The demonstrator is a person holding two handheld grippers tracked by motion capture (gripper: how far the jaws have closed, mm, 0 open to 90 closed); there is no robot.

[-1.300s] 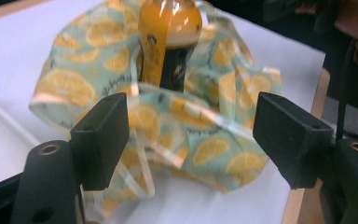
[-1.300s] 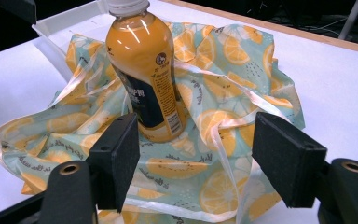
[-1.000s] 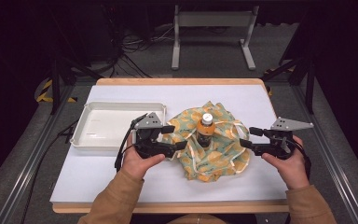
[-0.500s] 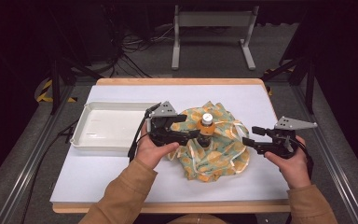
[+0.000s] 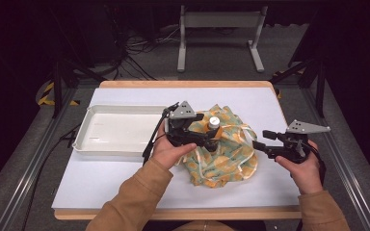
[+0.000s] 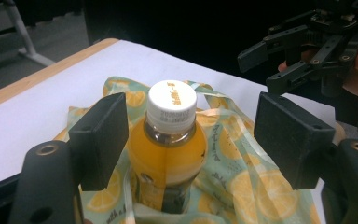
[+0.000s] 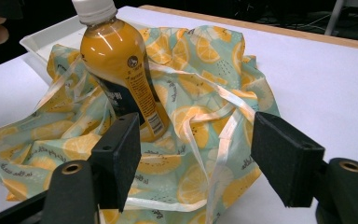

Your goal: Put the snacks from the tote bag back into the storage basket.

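A bottle of orange drink (image 5: pixel 214 126) (image 6: pixel 168 140) (image 7: pixel 116 60) with a white cap stands upright in the middle of a crumpled lemon-print cloth bag (image 5: pixel 226 154) (image 6: pixel 242 182) (image 7: pixel 200 56). My left gripper (image 5: pixel 207 137) (image 6: pixel 191 135) is open, with one jaw on each side of the bottle. Its left pad (image 6: pixel 100 137) is close to the bottle and the right pad stands clear. My right gripper (image 5: pixel 260 142) (image 7: pixel 196 154) (image 6: pixel 279 60) hovers open at the bag's right edge, its jaws pointing at the bag's pale handles and gripping nothing.
A white tray (image 5: pixel 111 132) (image 7: pixel 46 37) lies left of the bag on the white table sheet (image 5: pixel 125 178). The table's wooden edge (image 5: pixel 183 84) runs along the far side, with a metal stand on the floor beyond.
My left gripper has moved right from beside the tray to the bottle, which now sits between its jaws. The right gripper, bag and bottle have not moved.
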